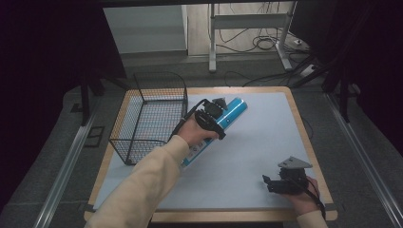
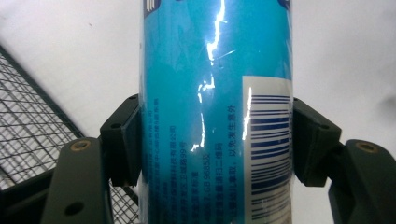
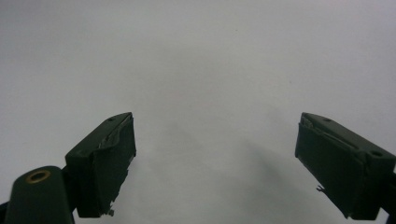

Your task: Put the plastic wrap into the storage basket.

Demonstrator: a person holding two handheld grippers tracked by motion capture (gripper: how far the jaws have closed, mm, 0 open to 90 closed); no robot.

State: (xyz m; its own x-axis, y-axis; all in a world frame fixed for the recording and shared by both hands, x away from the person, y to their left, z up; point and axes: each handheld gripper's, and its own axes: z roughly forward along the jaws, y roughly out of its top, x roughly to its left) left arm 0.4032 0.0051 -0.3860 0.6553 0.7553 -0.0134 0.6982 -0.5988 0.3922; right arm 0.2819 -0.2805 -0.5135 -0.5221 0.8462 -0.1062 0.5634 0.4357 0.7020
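A long blue tube (image 1: 227, 118) with a white barcode label lies slantwise on the white table cover, just right of the wire basket (image 1: 149, 118). My left gripper (image 1: 212, 119) is shut on the blue tube (image 2: 217, 112) around its middle, one jaw pressed against each side. The tube's lower end is hidden behind the person's hand and cream sleeve. My right gripper (image 1: 272, 183) rests near the table's front right corner. In the right gripper view it (image 3: 215, 163) stands open over bare white cover, nothing between the jaws.
The black wire basket (image 2: 32, 135) stands at the table's left side, close beside the tube. The white cover (image 1: 256, 142) spreads to the wooden table edge (image 1: 304, 137). Cables and a desk frame (image 1: 247, 28) lie on the floor beyond.
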